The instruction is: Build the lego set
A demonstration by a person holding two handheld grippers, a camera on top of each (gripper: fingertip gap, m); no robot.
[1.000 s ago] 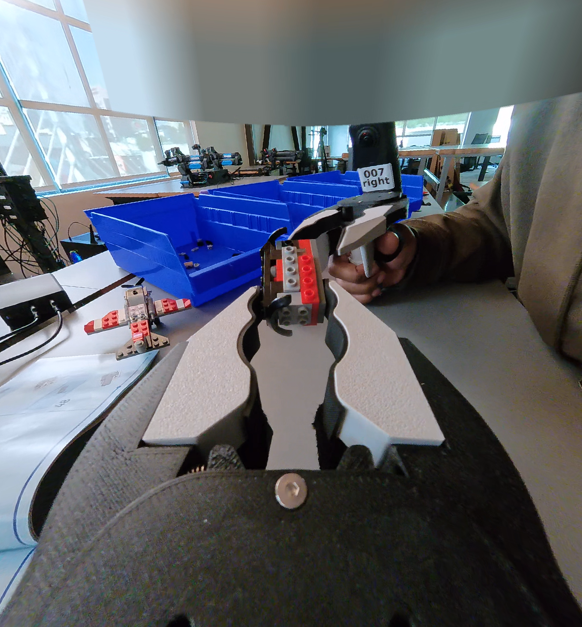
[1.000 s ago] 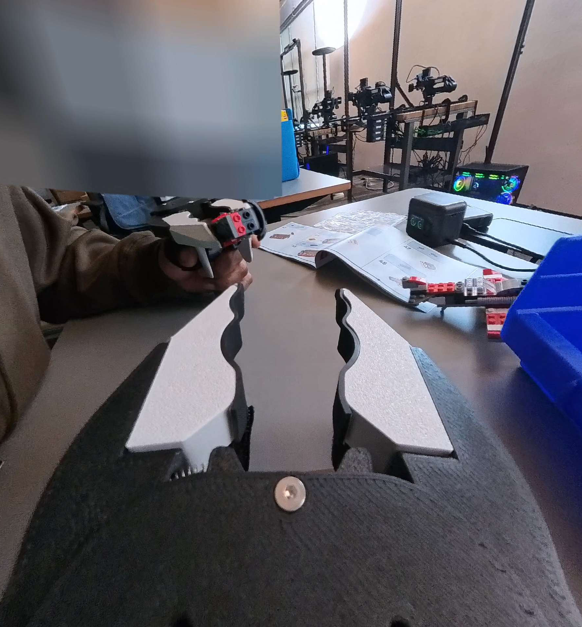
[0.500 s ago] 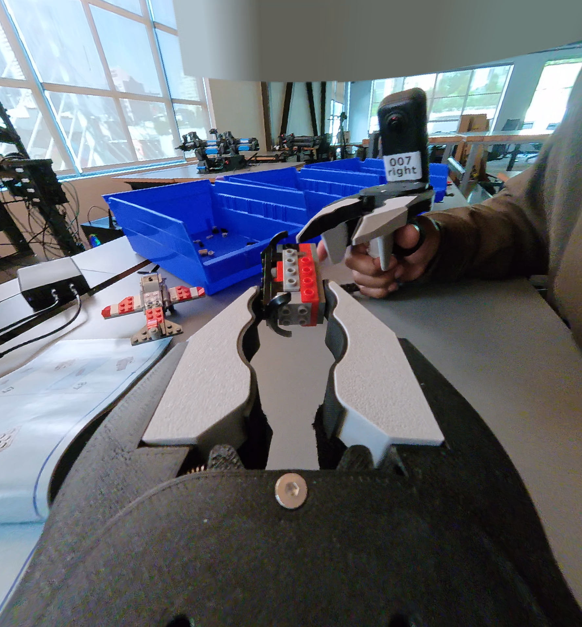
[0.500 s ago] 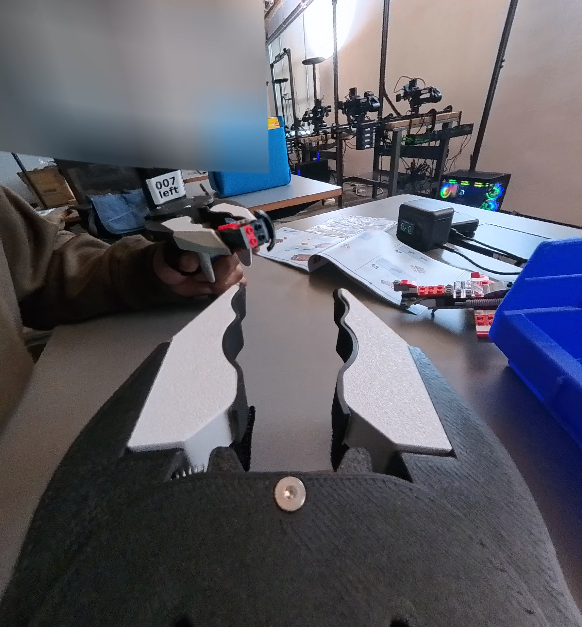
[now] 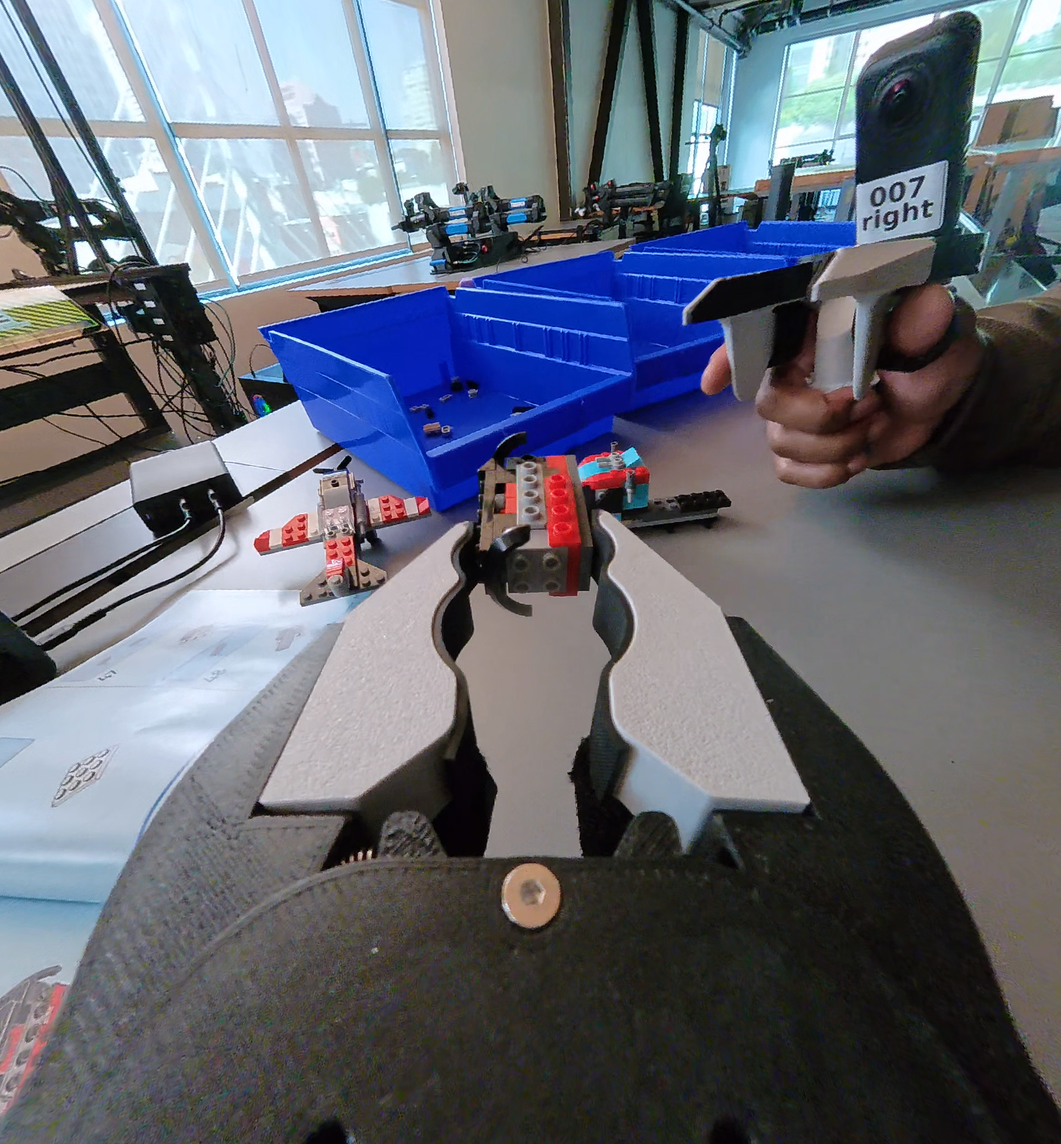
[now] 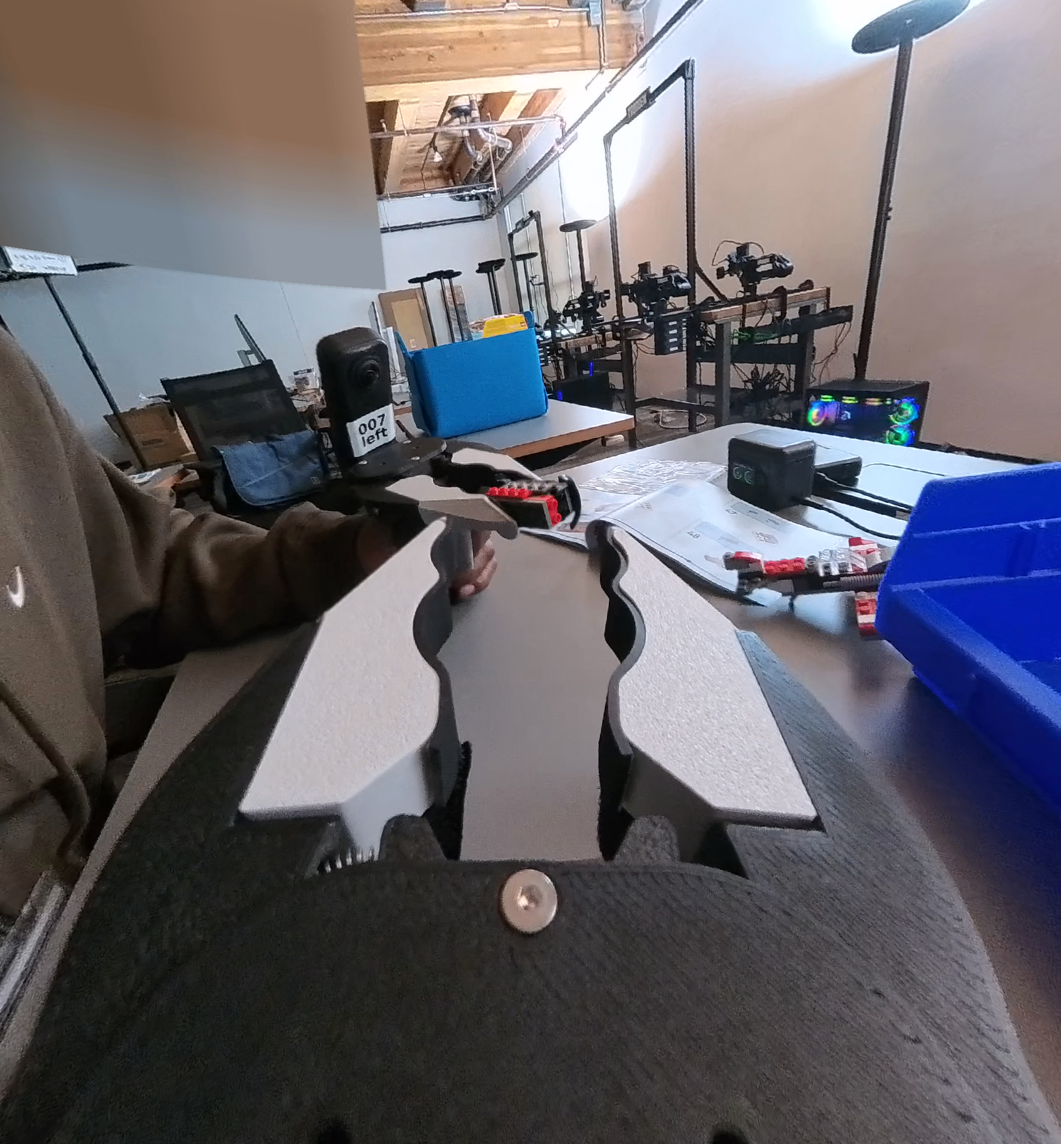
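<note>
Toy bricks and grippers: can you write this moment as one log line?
left gripper: shut on red-grey brick block | right gripper: jaws open, empty | brick plane: on table beside blue bin

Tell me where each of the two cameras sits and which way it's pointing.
Left wrist view: on the left gripper, facing blue bins and windows; shows its fingers clamping a brick block, plus the right hand.
Right wrist view: on the open right gripper, facing the left gripper; sleeve visible.
Shared: toy plane, booklet, table.

Grey fingers, black mount, silver screw — olive sleeve.
</note>
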